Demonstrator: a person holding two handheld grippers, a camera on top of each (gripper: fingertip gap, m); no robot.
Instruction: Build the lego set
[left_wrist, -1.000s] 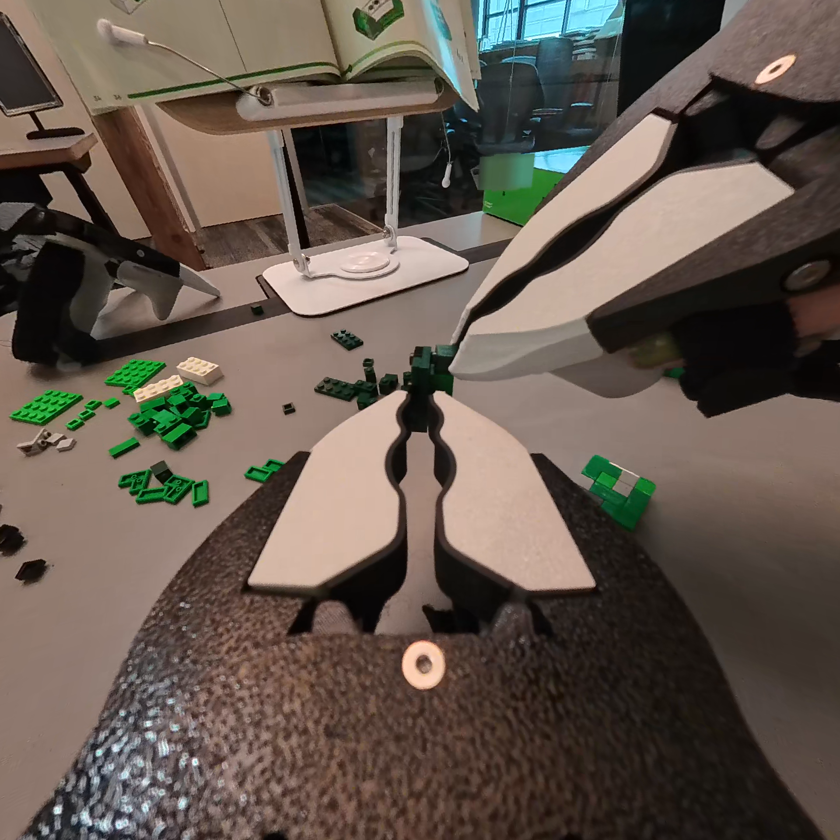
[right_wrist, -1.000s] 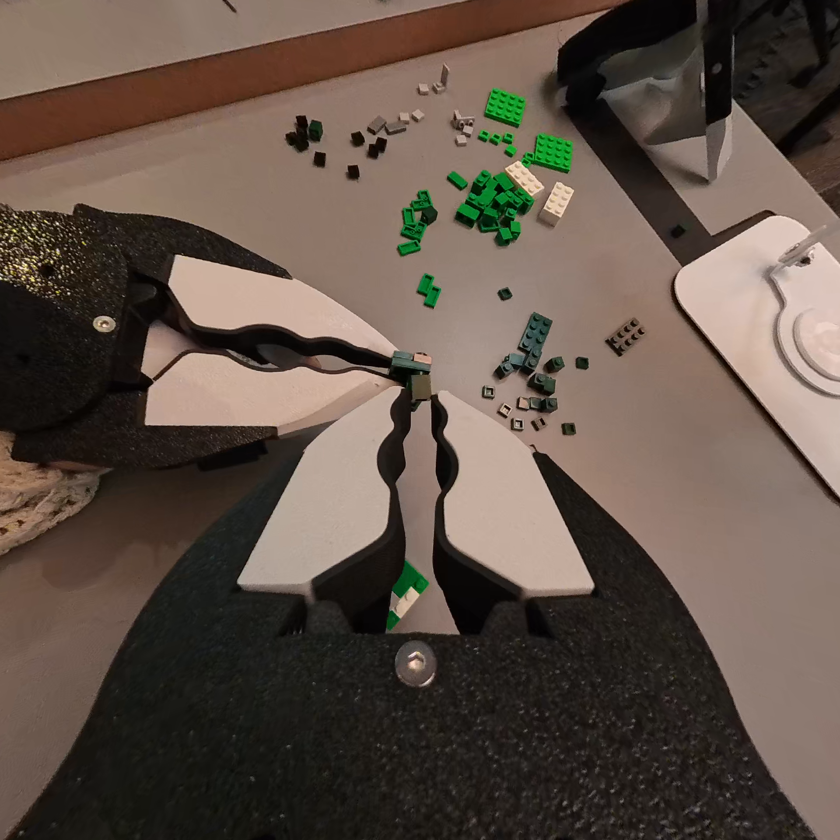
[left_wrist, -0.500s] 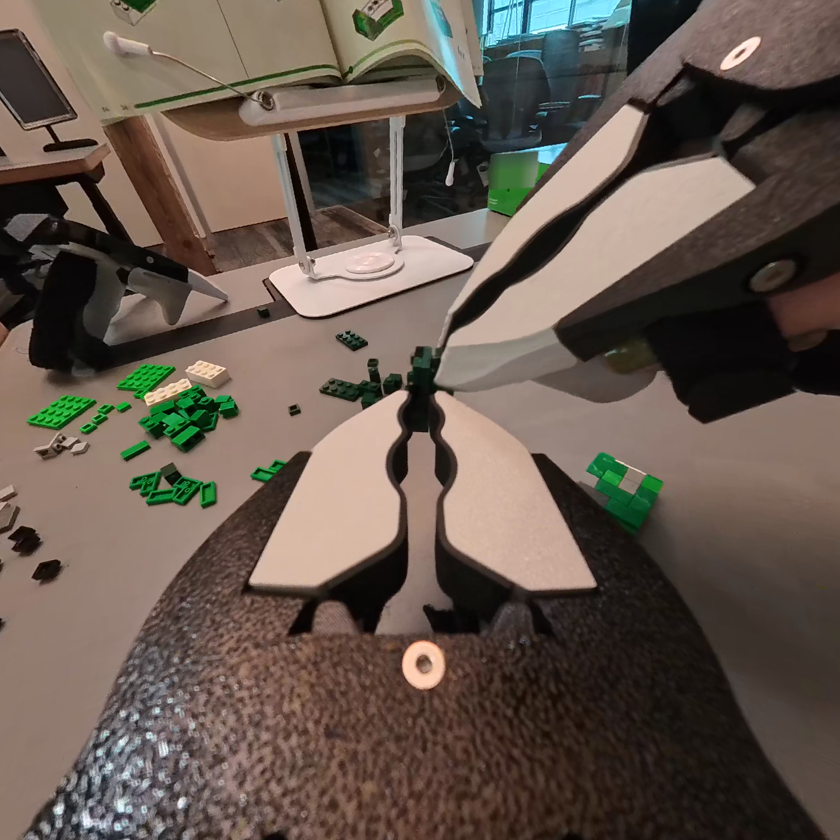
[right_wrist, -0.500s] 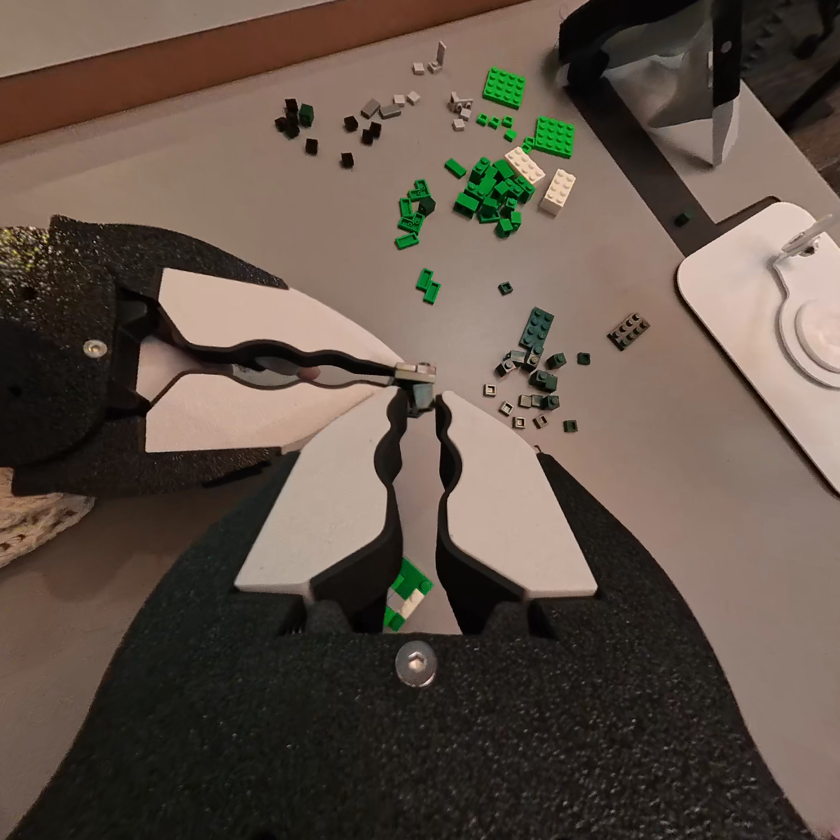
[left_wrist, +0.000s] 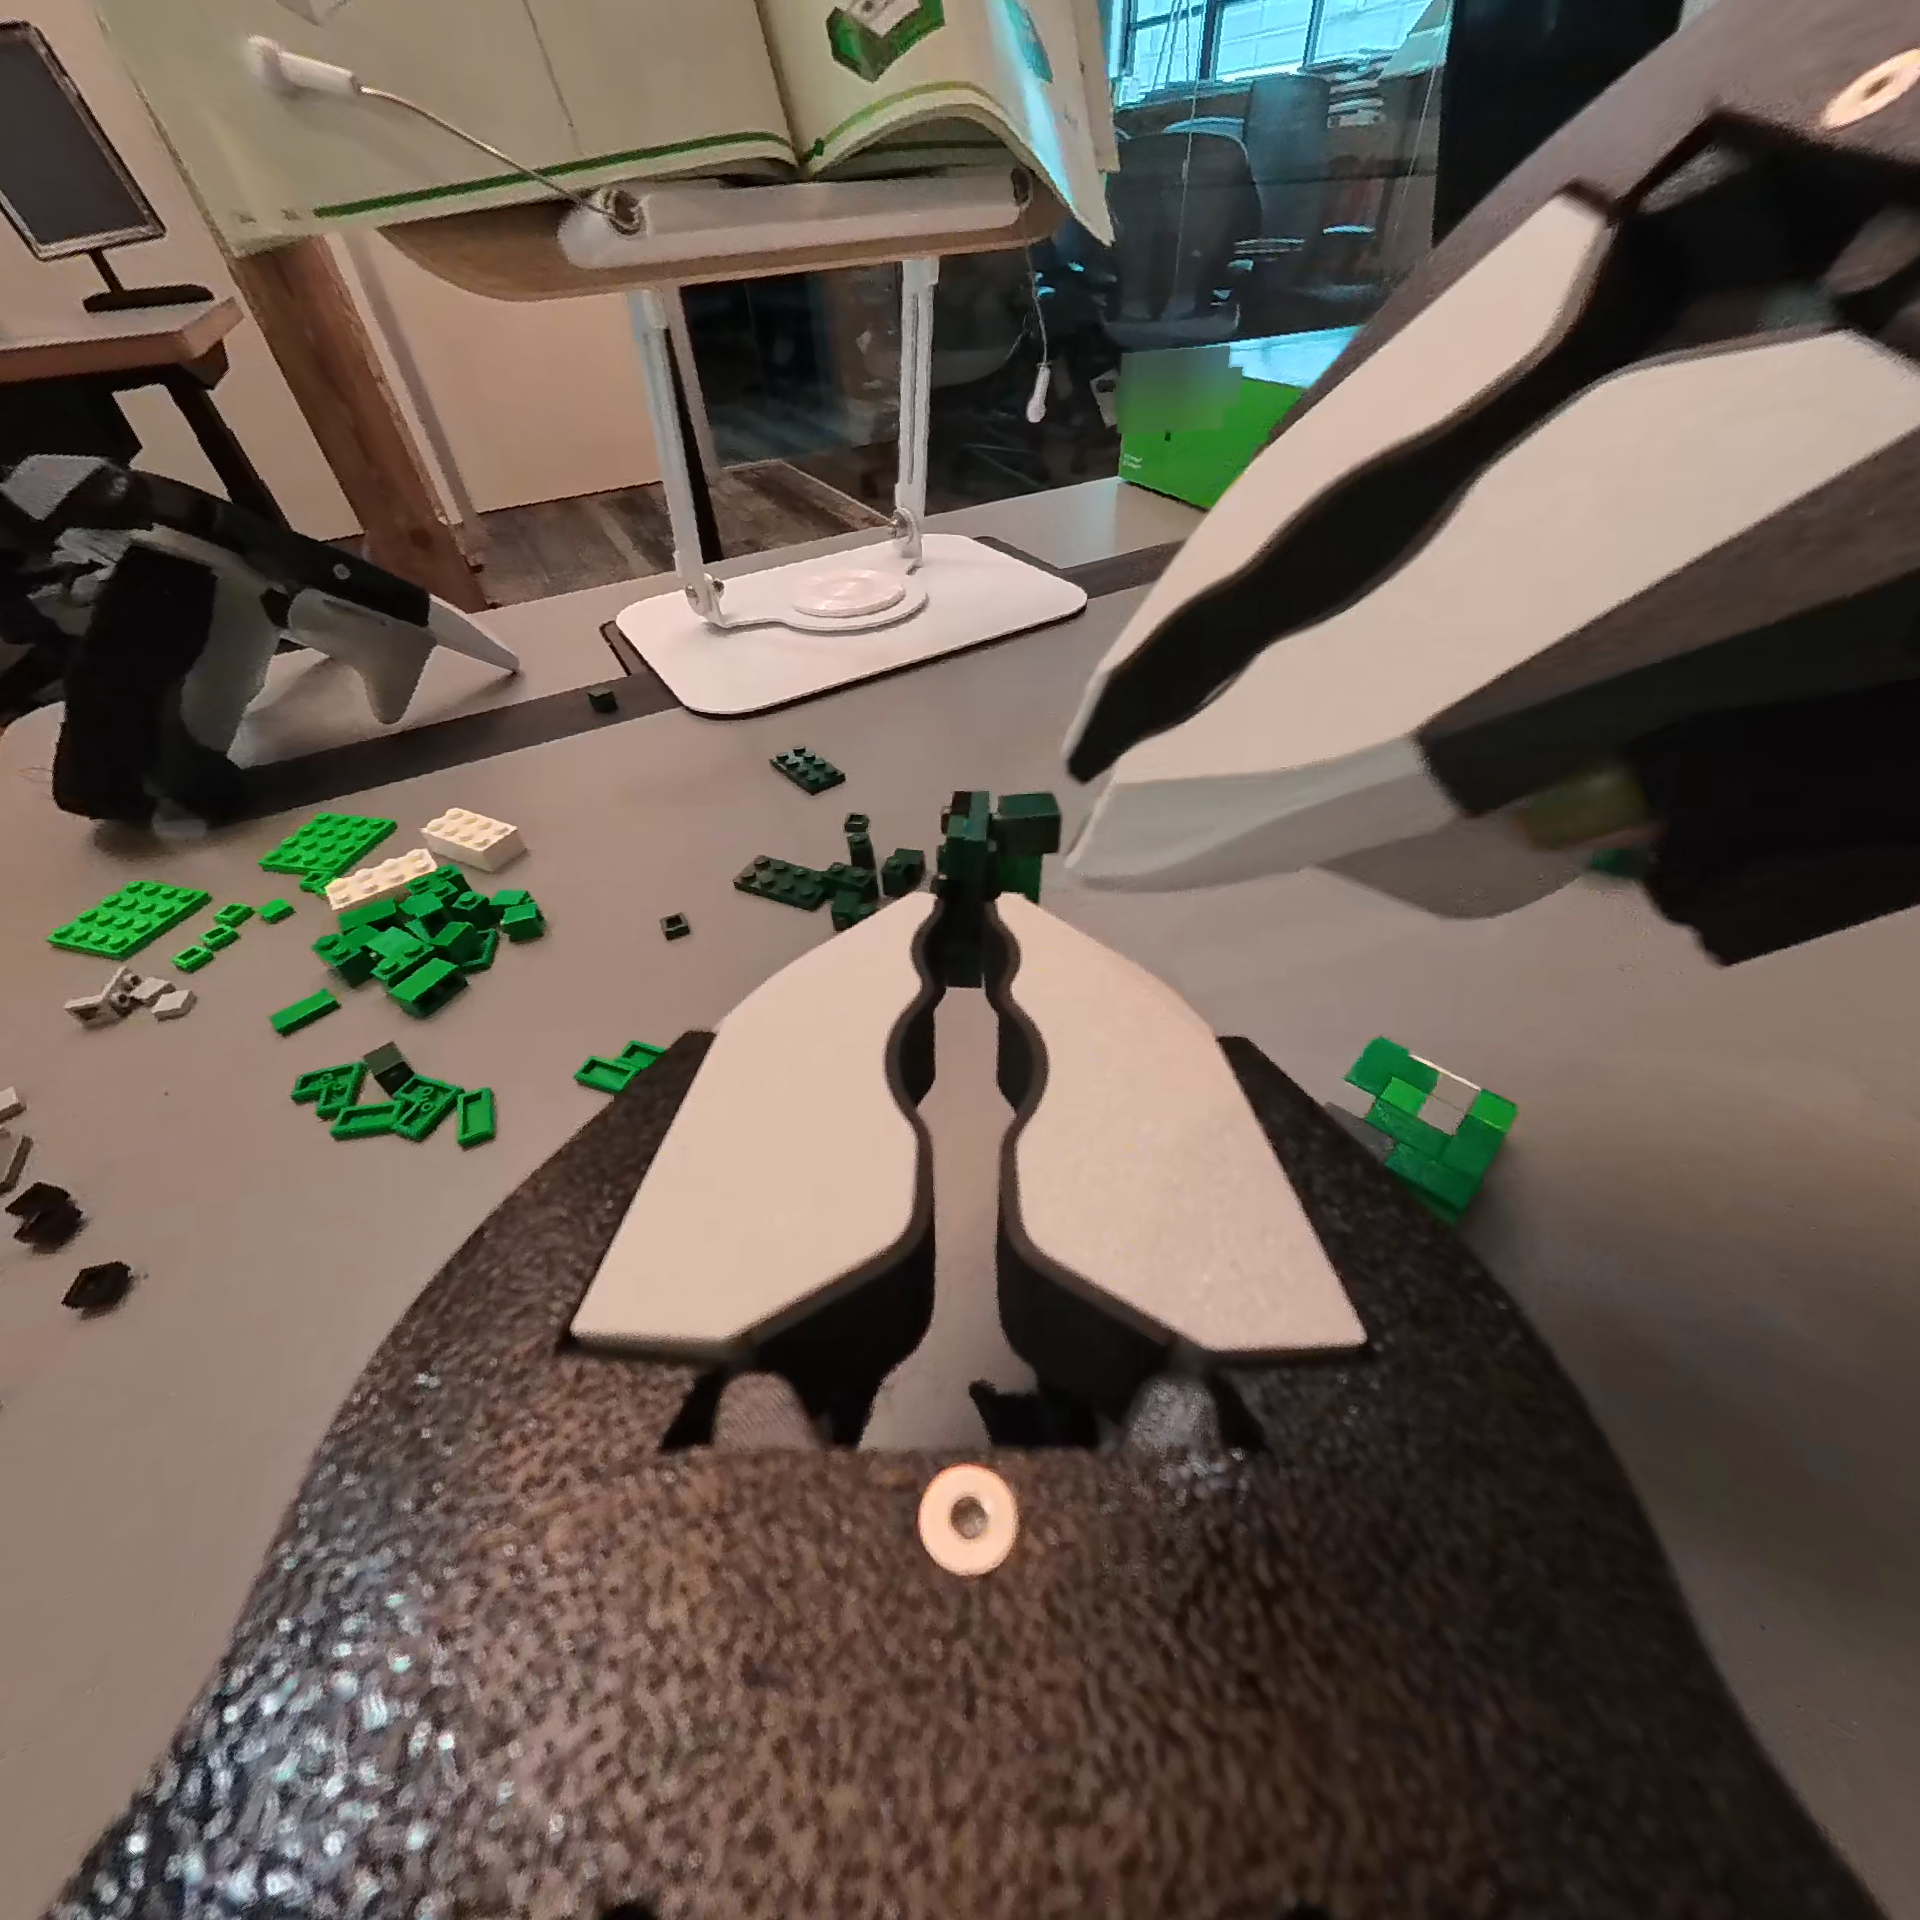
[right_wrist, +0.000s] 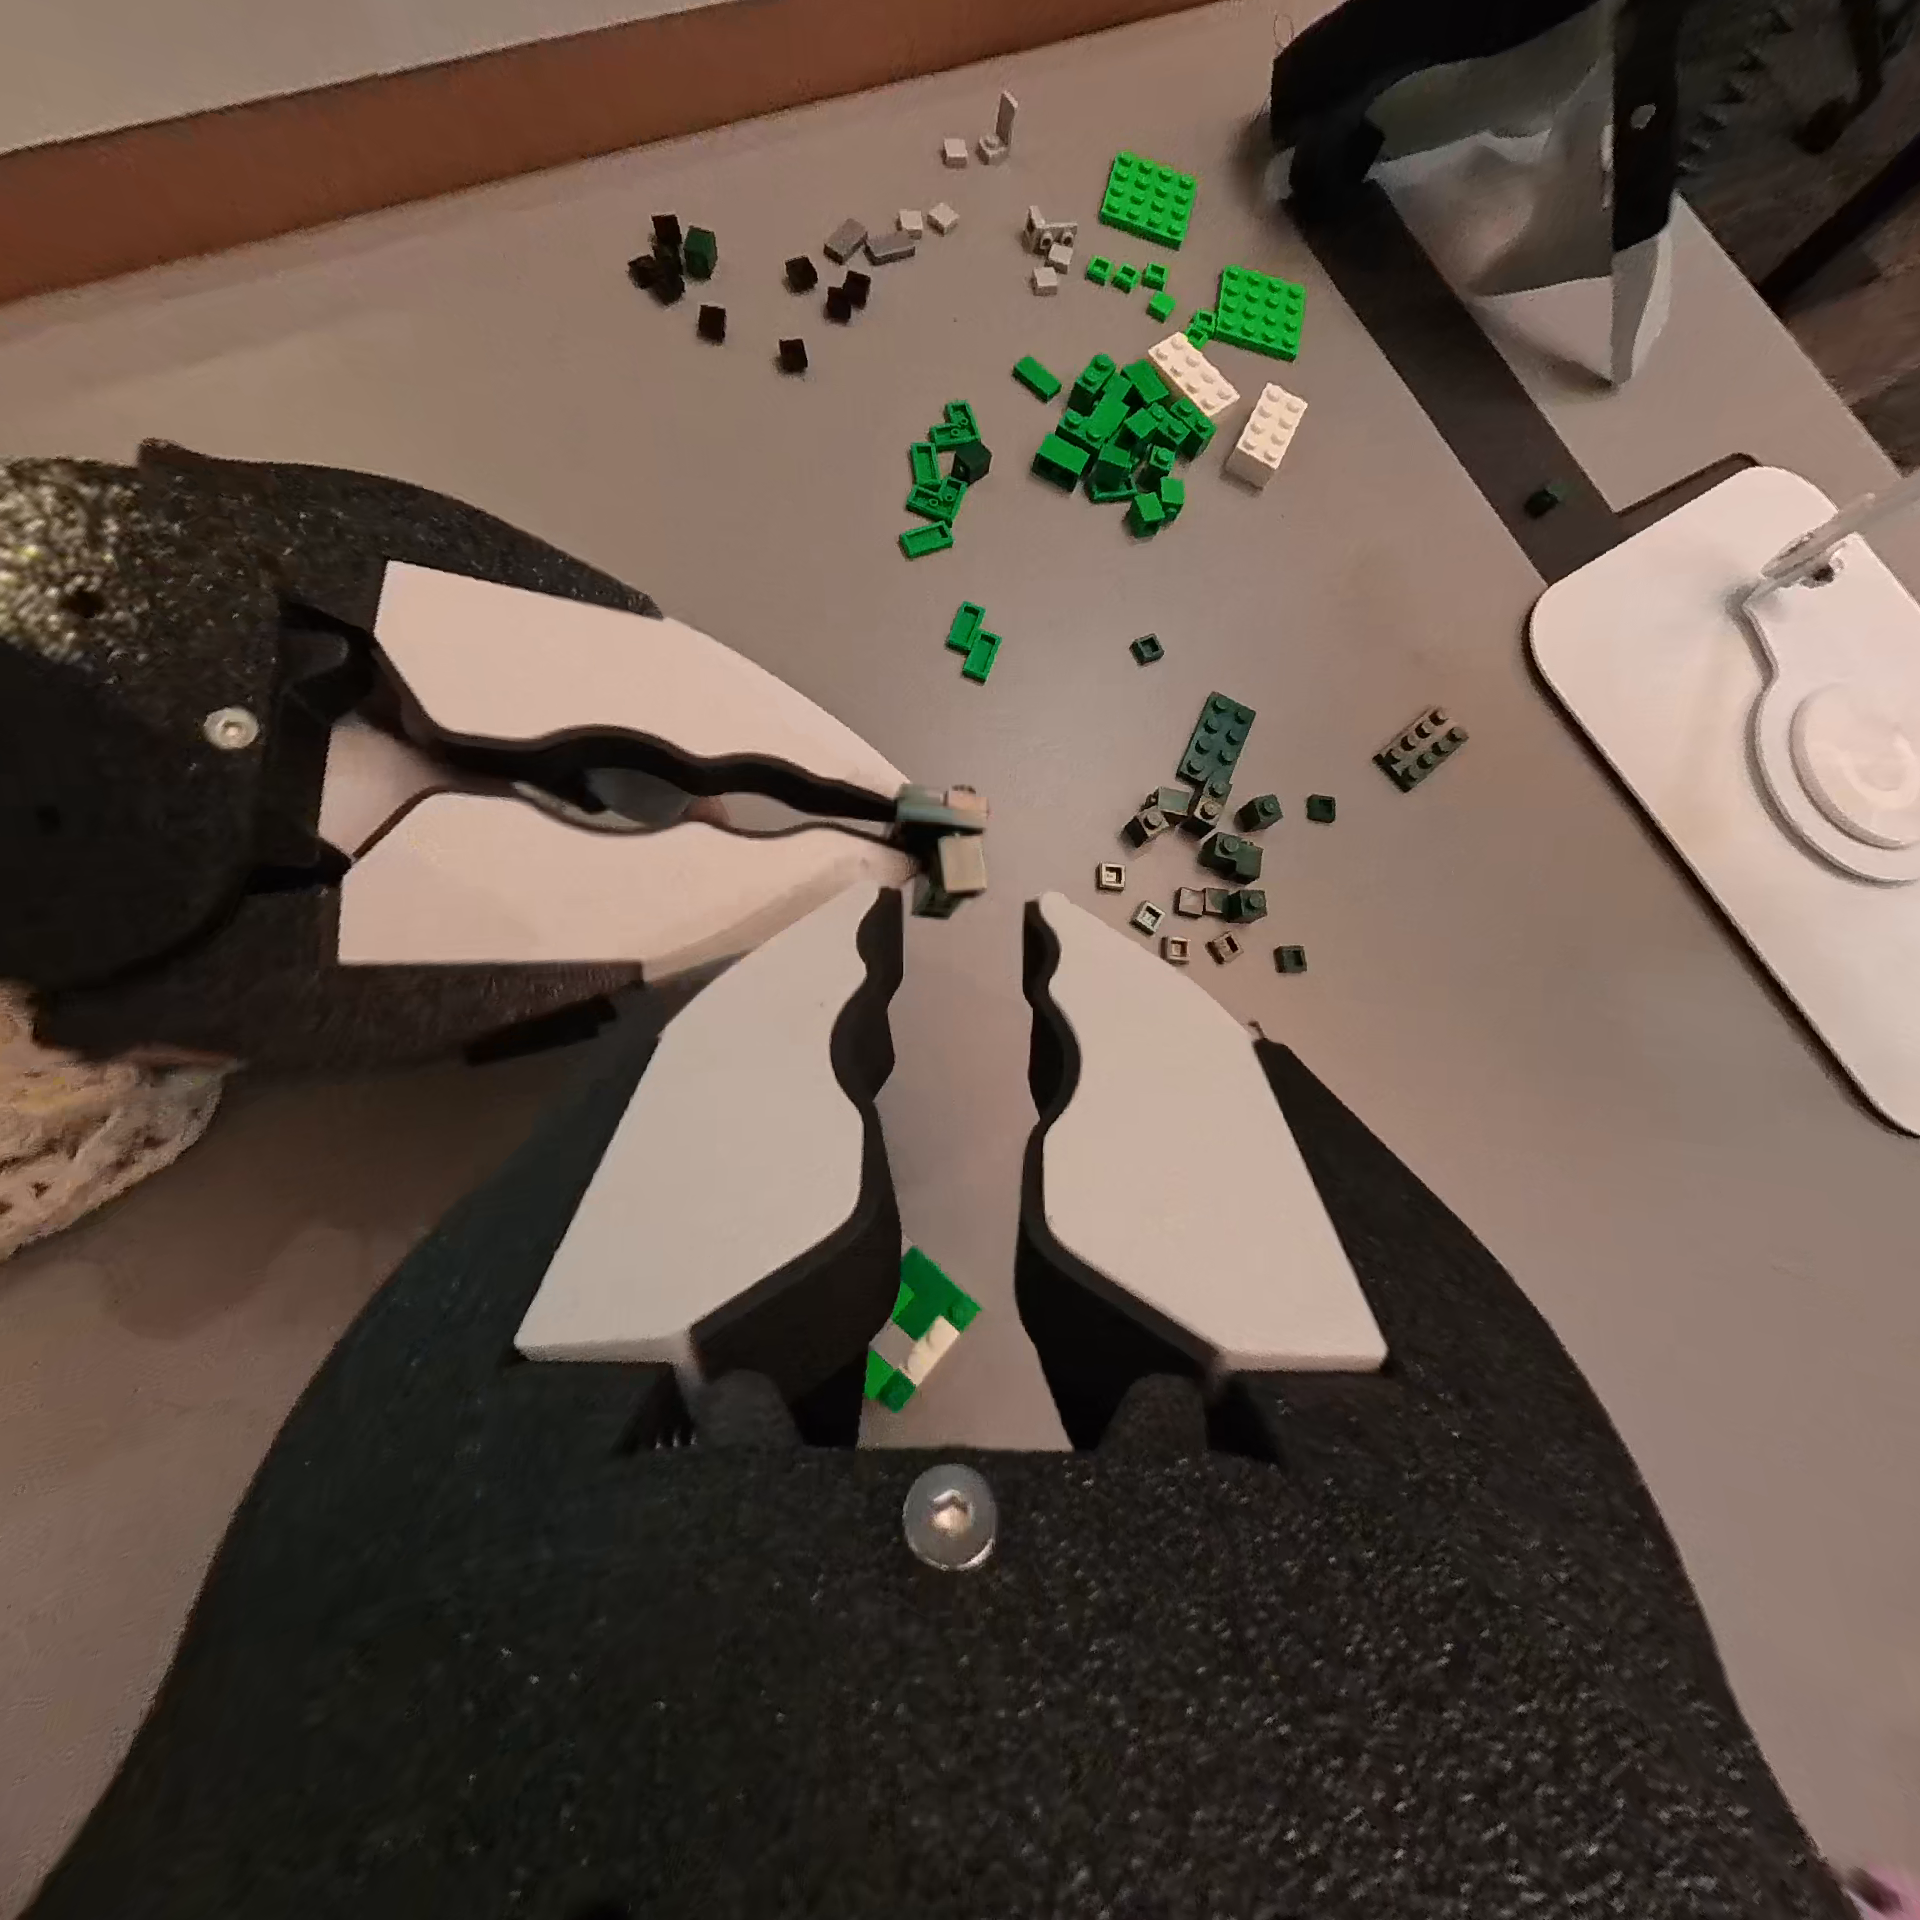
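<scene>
Left gripper (left_wrist: 964, 914): clenched on a small dark green lego assembly (left_wrist: 982, 842), held above the table at its fingertips
Right gripper (right_wrist: 961, 904): released, jaws parted, tips just beside the assembly (right_wrist: 940, 842) with a sliver of gap
Green-and-white lego block (left_wrist: 1429, 1127): on the grey table (left_wrist: 1558, 1351), near the left gripper's right side; below the right gripper in its own view (right_wrist: 920, 1330)
Dark green loose pieces (right_wrist: 1210, 831): scattered just beyond the grippers
Bright green pile (right_wrist: 1122, 436): farther out, with two white bricks (right_wrist: 1231, 405) beside it
Black and grey bits (right_wrist: 790, 270): near the far table edge
White stand base (right_wrist: 1745, 748): off to the right
</scene>
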